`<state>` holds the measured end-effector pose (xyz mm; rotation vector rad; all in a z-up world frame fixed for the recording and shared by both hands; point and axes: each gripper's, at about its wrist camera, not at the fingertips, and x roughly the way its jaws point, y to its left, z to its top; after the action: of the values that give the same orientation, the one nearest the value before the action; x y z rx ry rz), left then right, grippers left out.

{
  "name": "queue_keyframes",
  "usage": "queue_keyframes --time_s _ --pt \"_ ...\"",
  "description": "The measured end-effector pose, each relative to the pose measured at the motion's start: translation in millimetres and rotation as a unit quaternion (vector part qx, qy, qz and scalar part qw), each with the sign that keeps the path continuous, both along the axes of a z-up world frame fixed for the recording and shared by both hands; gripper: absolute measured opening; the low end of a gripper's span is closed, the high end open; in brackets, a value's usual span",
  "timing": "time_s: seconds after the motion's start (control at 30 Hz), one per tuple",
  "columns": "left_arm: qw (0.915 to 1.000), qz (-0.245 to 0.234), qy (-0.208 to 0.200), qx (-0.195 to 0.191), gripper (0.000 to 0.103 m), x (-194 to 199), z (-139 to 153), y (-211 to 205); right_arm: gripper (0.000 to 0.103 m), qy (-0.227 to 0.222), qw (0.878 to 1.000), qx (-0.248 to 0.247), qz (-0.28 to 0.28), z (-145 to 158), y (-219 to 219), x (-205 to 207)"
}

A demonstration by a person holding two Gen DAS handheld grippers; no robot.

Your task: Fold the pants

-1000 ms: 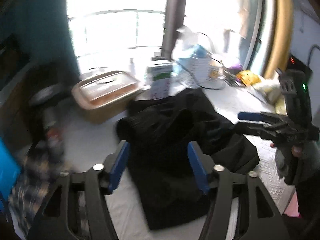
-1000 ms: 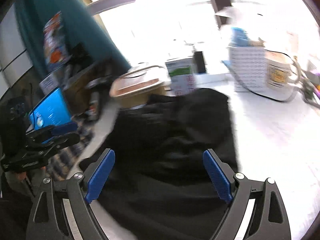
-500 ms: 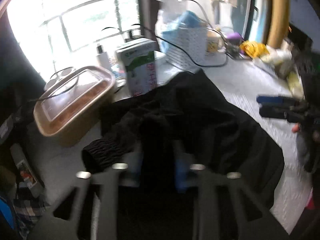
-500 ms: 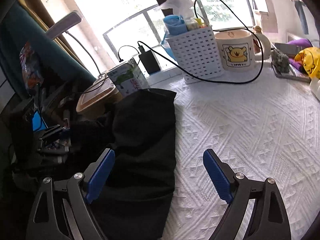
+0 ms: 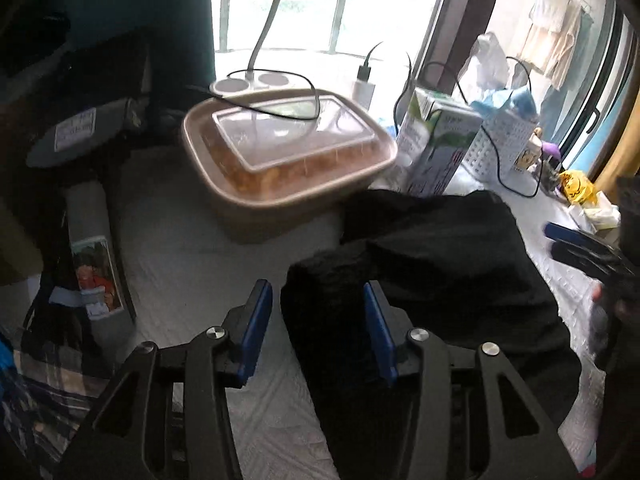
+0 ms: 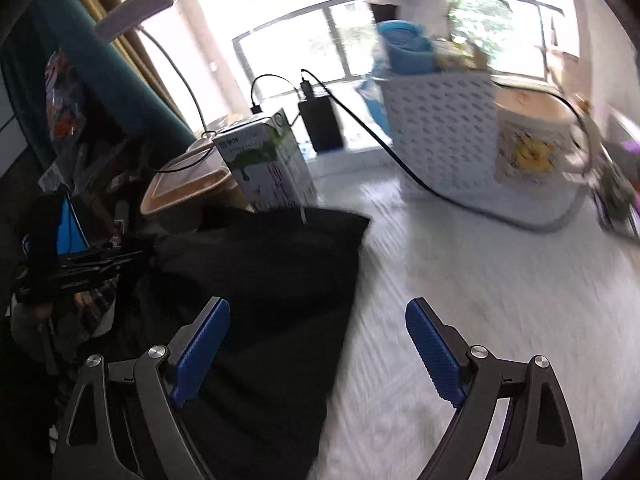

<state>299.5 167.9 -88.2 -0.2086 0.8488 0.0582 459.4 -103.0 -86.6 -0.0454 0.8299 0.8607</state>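
The black pants (image 5: 448,280) lie folded in a thick bundle on the white textured table cover; they also show in the right wrist view (image 6: 272,280). My left gripper (image 5: 316,320) is open, its blue pads either side of the bundle's near left corner, not pinching it. My right gripper (image 6: 316,348) is open and empty above the pants' right edge, one finger over cloth, the other over the table cover (image 6: 500,280). The right gripper also shows in the left wrist view (image 5: 580,244), at the far right.
A tan lidded food container (image 5: 288,152) and a milk carton (image 5: 440,144) stand just behind the pants. A white perforated basket (image 6: 440,128), a mug (image 6: 532,148), cables and a power bank (image 6: 320,120) stand at the back. Dark clutter lies off the left table edge.
My left gripper was shut over the pants half a second ago and has opened and swung left. My right gripper stays open and has drifted slightly.
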Motion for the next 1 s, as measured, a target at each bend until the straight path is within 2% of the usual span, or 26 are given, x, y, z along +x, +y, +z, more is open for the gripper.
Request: queue_keyframes --time_s 0.03,0.17,0.3,0.4,0.43,0.47,0.57,0.7,0.77,0.83,0.93,1.0 --pt "1.0000 0.000 -0.001 0.000 0.047 0.5 0.5 0.0 0.077 0.000 1.000 -0.004 0.003 -0.3 6.7 5.5" --pt "0.9999 -0.014 -0.002 0.000 0.047 2.2 -0.4 -2.3 0.056 -0.002 0.999 -0.044 0.021 -9.8 38.5 25.1" --pt "0.9998 -0.018 0.001 0.002 0.047 8.4 -6.0 -1.4 0.056 -0.006 0.996 -0.080 0.042 -20.3 56.8 32.8" --pt "0.9999 -0.013 0.006 0.002 0.047 15.2 -11.3 2.1 0.054 -0.007 0.996 -0.079 0.045 -25.2 60.7 38.3" --pt "0.9999 -0.010 0.005 0.001 0.047 17.0 -12.4 4.0 0.046 -0.012 0.996 -0.078 0.041 -25.9 60.8 39.7" --pt "1.0000 -0.009 0.003 -0.001 0.047 18.3 -12.5 4.7 0.033 -0.020 0.996 -0.080 0.033 -25.9 60.5 41.7" --pt "1.0000 -0.008 0.000 -0.001 0.047 21.7 -10.9 4.8 0.023 -0.017 0.997 -0.070 0.020 -25.4 57.6 51.5" --pt "0.9999 -0.006 0.006 0.007 0.050 24.6 -9.3 0.6 0.023 -0.020 0.997 -0.068 0.006 -24.4 59.7 58.5" --pt "1.0000 -0.002 0.002 0.003 0.062 21.1 -5.2 0.2 0.024 -0.024 0.997 -0.069 -0.008 -22.7 60.8 60.9" --pt "1.0000 0.001 -0.007 0.003 0.068 11.7 1.6 0.4 0.024 -0.015 0.998 -0.059 -0.021 -19.0 55.5 61.9" --pt "0.9998 0.010 -0.019 -0.003 0.077 -11.8 9.2 0.7 0.032 -0.014 0.998 -0.045 -0.036 -7.5 36.0 53.3" --pt "0.9997 0.012 -0.017 -0.015 0.078 -28.1 8.1 -1.4 0.038 -0.012 0.998 -0.032 -0.045 1.1 14.8 44.1"
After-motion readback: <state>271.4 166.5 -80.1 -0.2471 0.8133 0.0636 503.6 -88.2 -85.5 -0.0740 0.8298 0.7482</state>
